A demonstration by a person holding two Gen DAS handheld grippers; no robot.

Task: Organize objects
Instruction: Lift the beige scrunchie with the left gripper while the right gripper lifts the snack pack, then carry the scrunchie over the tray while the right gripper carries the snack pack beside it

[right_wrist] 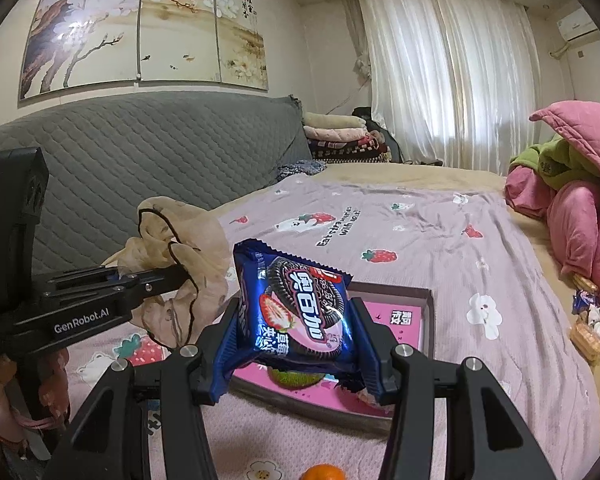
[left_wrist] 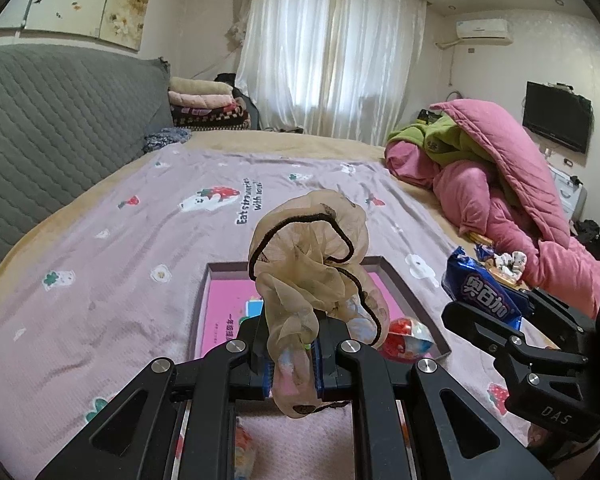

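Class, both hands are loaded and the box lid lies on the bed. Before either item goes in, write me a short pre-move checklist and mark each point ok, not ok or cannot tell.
1. Left gripper holds the beige hair scrunchie firmly: ok, the fingers are shut on its lower fold.
2. Right gripper holds the blue cookie packet: ok, clamped between both fingers.
3. Pink box lid has free space: ok, a red-and-white wrapped snack sits near one corner only.
4. Scrunchie hangs clear of the lid rim: cannot tell.
5. The grippers are apart: ok, a gap shows in both views.
6. Orange out of the way: cannot tell, only its top shows.
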